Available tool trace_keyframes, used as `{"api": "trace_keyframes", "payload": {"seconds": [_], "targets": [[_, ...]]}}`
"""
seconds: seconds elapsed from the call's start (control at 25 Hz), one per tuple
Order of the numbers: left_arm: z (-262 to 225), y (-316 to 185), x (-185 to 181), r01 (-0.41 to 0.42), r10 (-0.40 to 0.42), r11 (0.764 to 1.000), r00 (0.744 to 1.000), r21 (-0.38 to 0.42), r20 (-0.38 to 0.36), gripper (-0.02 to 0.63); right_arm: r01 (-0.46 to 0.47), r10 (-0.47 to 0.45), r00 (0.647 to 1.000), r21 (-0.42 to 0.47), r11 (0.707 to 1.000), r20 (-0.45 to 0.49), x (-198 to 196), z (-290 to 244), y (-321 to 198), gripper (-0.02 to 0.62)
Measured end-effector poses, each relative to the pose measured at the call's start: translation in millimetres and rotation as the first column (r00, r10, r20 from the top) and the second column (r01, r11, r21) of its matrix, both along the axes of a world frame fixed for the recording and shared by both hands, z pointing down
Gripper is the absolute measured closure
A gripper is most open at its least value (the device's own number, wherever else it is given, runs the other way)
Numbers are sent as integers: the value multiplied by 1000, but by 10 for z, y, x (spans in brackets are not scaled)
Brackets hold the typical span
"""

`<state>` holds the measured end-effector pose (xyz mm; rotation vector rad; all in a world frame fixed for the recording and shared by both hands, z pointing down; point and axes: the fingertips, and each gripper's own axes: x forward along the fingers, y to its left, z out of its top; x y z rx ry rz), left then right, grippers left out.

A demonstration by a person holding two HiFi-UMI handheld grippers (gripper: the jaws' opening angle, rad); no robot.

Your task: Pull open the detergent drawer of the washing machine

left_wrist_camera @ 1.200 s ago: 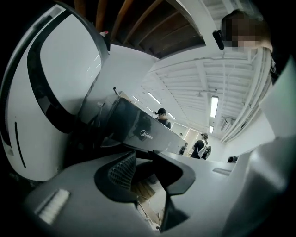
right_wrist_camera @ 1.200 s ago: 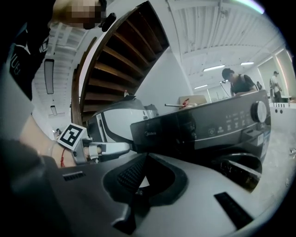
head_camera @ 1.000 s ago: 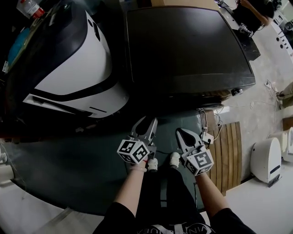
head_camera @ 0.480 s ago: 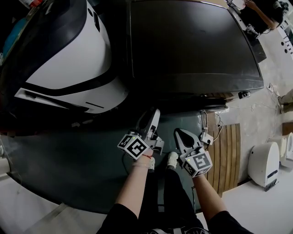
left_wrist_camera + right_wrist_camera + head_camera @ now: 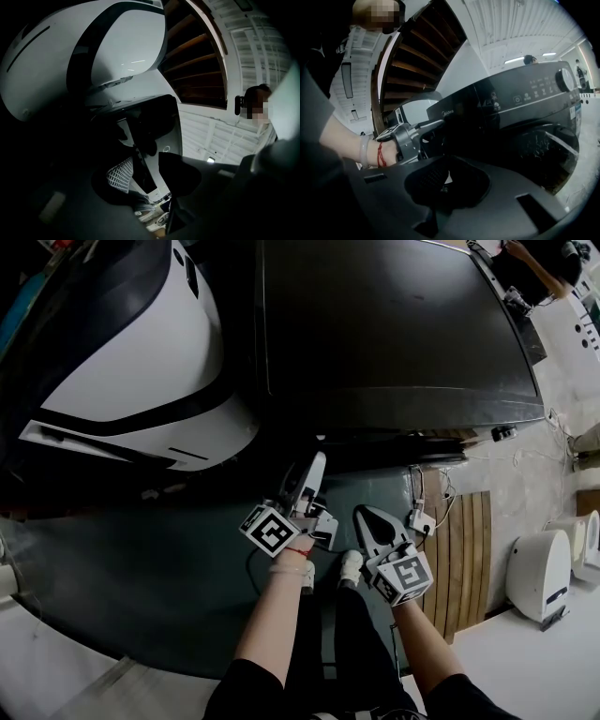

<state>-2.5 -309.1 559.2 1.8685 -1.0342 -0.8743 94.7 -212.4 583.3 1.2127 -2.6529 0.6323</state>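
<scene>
The dark front-loading washing machine [image 5: 394,324] fills the top of the head view. In the right gripper view its front [image 5: 511,112] shows a control panel with a dial and a round door [image 5: 543,150]. The drawer front [image 5: 454,110], at the panel's left end, looks closed. My left gripper [image 5: 314,465] reaches up to the machine's lower front edge, and its fingers [image 5: 433,124] point at the panel's left end. Its jaws [image 5: 150,173] have just been opening and stand open with nothing between them. My right gripper [image 5: 363,514] hangs lower beside it, jaws [image 5: 445,180] together and empty.
A white-and-black appliance [image 5: 141,362] stands left of the washer. A dark mat [image 5: 141,568] lies underfoot. Cables and a plug block [image 5: 420,519], a slatted wooden board [image 5: 466,549] and a white device [image 5: 542,563] sit to the right. A person [image 5: 525,263] stands at the far right.
My left gripper has rolled and moved up toward the washer's front, and its jaws have spread. The right gripper has sunk a little.
</scene>
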Motion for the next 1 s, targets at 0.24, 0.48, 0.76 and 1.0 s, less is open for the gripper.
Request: {"api": "trace_keyframes", "payload": {"seconds": [0.24,0.48,0.76,1.0], "targets": [[-99,-54,11,-12,15,998,999,65,-47,453,1,-1,1000,5,1000,26,-11,27,11,581],[-71,-50,20,-27,31,997,998,66,-61,465,-18,18,999,-12,1000,37,25,58,17,581],[-78,-4,38,-49,52,997,996,52,-68,482,-11,11,999,3,1000,30,77,63,51,581],[-86,87,44,-53,58,997,995,60,-82,489,-9,9,1000,-2,1000,26,92,97,165,581]]}}
